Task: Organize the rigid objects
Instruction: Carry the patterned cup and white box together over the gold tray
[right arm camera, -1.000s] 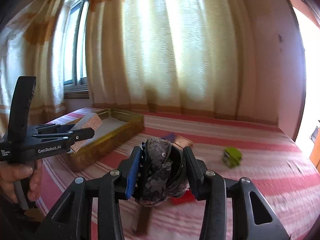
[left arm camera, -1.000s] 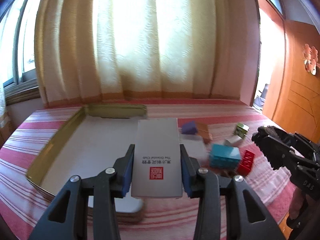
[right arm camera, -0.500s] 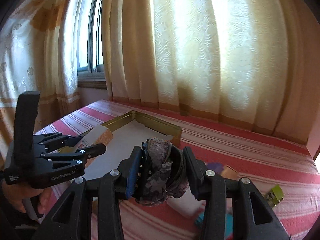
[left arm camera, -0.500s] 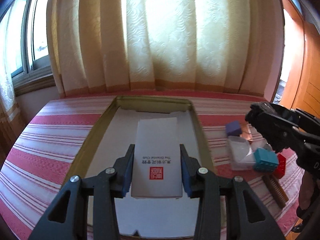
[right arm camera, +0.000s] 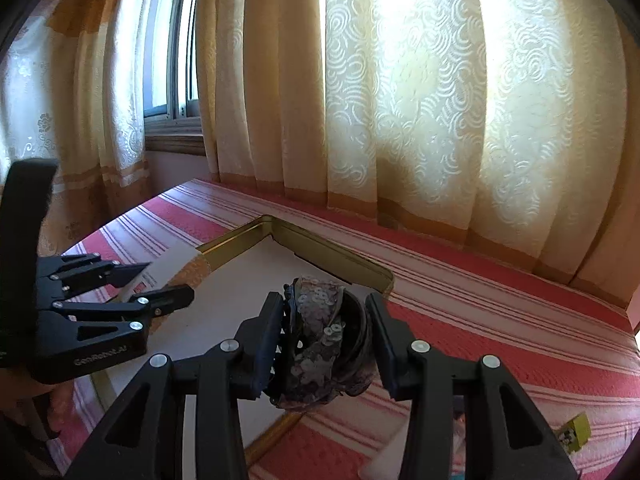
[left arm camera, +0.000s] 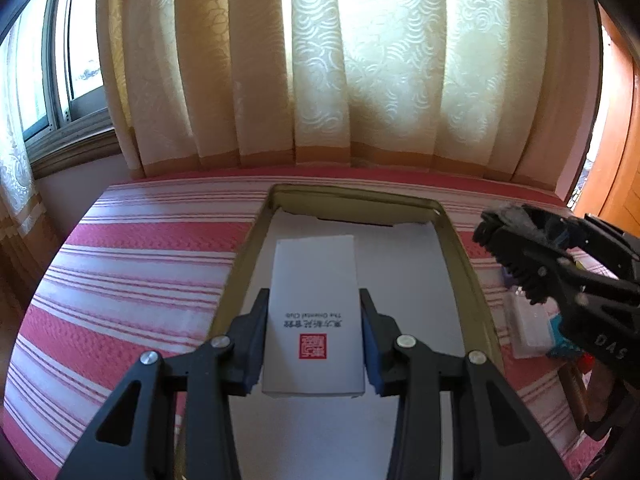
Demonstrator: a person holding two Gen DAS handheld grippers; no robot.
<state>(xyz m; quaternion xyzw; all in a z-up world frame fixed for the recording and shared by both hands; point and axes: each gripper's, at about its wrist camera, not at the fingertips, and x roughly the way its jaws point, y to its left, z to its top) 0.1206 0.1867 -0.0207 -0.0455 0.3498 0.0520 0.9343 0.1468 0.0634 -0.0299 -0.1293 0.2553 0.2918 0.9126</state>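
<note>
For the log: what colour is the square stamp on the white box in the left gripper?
Red, on the white box; clearest in the left wrist view.

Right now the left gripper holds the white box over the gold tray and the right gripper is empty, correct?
Not quite: the right gripper is shut on a dark sequined bundle, as the right wrist view shows. The left gripper does hold the white box over the gold tray.

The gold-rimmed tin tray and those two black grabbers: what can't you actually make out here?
- Gold-rimmed tin tray: near end hidden in both views by the left gripper and its white printed box.
- Clutter right of the tray, left wrist view: blurred, covered by the right gripper.
- Dark sequinned bundle in the right gripper: its kind is unclear.
</note>
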